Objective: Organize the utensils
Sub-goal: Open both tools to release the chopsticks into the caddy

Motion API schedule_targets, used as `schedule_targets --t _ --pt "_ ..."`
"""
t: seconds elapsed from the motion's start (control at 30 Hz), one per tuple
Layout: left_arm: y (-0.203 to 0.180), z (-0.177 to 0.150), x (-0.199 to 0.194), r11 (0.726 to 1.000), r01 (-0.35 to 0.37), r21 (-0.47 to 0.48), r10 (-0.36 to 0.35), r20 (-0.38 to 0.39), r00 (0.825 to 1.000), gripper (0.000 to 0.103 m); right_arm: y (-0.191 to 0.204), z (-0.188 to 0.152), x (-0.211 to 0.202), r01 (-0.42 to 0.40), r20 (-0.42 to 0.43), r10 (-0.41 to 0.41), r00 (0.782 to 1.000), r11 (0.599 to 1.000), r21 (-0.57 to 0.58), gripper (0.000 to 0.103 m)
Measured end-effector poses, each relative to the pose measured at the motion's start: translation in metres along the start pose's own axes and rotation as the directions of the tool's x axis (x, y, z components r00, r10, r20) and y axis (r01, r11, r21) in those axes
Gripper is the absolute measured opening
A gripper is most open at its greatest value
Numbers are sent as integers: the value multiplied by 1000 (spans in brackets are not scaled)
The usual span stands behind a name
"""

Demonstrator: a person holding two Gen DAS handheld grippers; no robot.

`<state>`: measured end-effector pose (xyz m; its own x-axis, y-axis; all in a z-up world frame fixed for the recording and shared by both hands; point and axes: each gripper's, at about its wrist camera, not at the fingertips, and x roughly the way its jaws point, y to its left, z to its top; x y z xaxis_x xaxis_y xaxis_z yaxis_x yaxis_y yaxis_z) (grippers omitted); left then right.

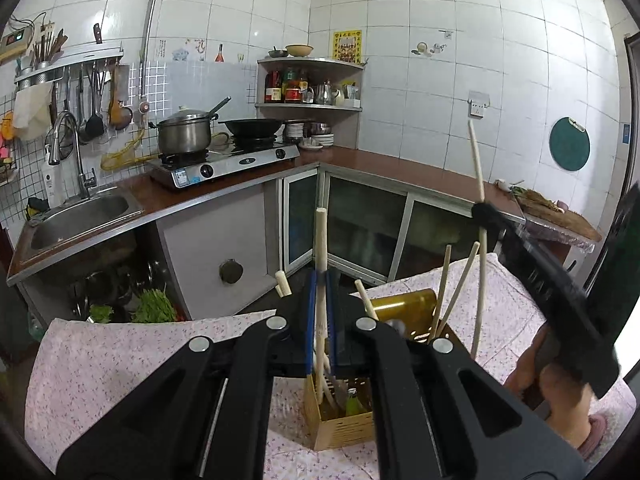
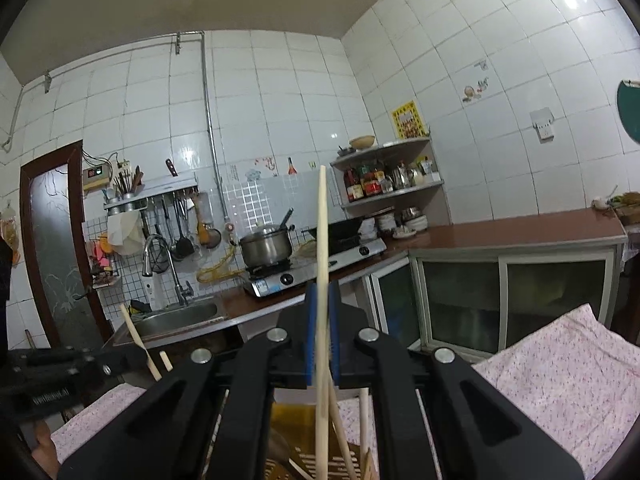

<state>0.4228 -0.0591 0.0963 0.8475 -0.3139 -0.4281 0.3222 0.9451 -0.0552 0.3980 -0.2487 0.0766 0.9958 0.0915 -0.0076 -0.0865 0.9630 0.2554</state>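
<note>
Holding one wooden stick each, your left tool (image 1: 320, 280) and right tool (image 2: 322, 304) are both squeezed tight on theirs. The wooden holder (image 1: 340, 424) sits right under them, by the desk's near edge. Keep each stick (image 1: 321, 240) straight up, lower slowly, then let go inside.

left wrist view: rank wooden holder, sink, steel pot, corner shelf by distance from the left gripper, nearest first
1. Wooden holder: right under the left gripper, on the floral cloth.
2. Sink: left, in the near counter run.
3. Steel pot: further back, on the stove's left burner.
4. Corner shelf: farthest, on the wall where the two tiled walls meet.
</note>
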Motion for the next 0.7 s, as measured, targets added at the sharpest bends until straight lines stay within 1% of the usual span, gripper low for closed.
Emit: schedule_targets --t 0.13,0.27,0.37,0.4,0.43,0.47,0.5,0.53,0.57,0.67,0.7 --pt "2 -4 5 1000 4 -12 -4 -13 1000 3 3 -13 2 10 -9 -11 1000 998 -58 6" --pt "4 -9 10 1000 -3 -19 2 -27 1000 3 -3 -33 -4 7 -59 -12 998 997 -78 7" --pt "9 -14 13 999 -1 -48 -1 -43 999 4 -7 -42 -15 11 -99 -19 995 997 -77 8" --pt "10 -15 12 998 -4 -58 1 -43 999 5 -8 -44 -19 16 -123 -27 992 996 -91 8" --pt "12 -18 11 998 -8 -68 5 -46 999 9 -8 -45 -22 24 -143 -39 989 994 -106 13" --pt "13 -20 10 997 -10 -74 6 -47 999 24 -8 -46 -26 32 -165 -52 985 992 -120 30" --pt "14 -22 7 997 -12 -80 9 -44 999 40 -9 -47 -32 32 -178 -54 983 992 -124 41" --pt "15 -24 4 996 -19 -86 16 -38 999 47 -9 -47 -38 32 -182 -55 982 992 -126 52" --pt "15 -26 -2 996 -26 -88 23 -26 999 54 -9 -48 -45 39 -184 -63 981 990 -133 52" --pt "15 -32 -19 995 -26 -95 25 -18 1000 61 -7 -49 -67 54 -224 -90 970 985 -163 52" --pt "16 -33 -25 995 -26 -99 25 -18 1000 64 -6 -49 -76 60 -248 -103 963 983 -175 52"
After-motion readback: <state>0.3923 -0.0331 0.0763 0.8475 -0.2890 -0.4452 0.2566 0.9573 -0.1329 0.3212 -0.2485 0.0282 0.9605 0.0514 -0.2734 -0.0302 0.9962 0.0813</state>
